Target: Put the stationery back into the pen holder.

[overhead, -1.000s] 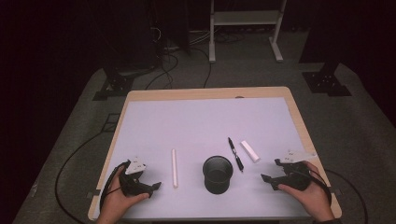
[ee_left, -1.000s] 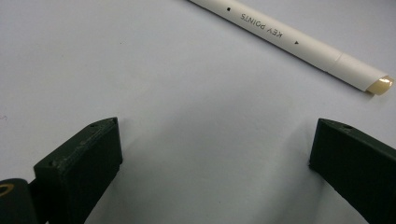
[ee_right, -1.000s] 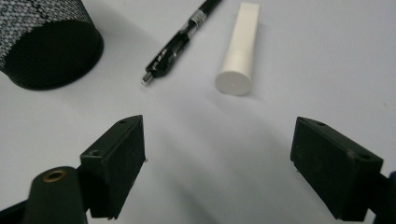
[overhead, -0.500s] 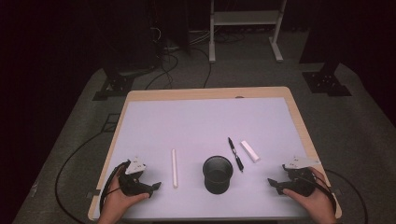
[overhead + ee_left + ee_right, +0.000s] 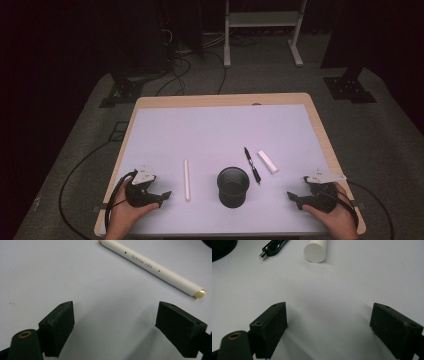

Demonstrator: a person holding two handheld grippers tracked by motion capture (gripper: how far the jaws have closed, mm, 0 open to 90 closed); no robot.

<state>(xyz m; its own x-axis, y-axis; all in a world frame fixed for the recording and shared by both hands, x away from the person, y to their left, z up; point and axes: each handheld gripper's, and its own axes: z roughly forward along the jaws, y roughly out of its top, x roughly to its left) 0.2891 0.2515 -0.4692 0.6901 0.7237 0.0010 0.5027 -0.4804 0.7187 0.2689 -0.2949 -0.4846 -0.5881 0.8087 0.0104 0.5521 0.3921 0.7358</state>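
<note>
- left gripper (image 5: 162, 194) sat at the near left of the table (image 5: 215, 107), jaws spread wide, nothing between them.
- in left gripper view its gap (image 5: 115, 322) held bare white surface only.
- long white marker (image 5: 187, 180) lay flat just ahead of the left jaws, apart from them; in left gripper view it (image 5: 150, 266) ran diagonally above the right-hand jaw, tan end nearest that jaw.
- right gripper (image 5: 292, 197) sat at the near right, jaws also spread wide, empty.
- in right gripper view the gap (image 5: 328, 325) showed bare surface; short white cylinder (image 5: 315, 250) and black pen (image 5: 273, 247) lay ahead, well beyond the jaw tips.
- black cup (image 5: 233, 186) stood upright between the two grippers, touching neither.
- pen (image 5: 252, 164) and cylinder (image 5: 267, 161) lay side by side, between cup and right gripper, farther out.
</note>
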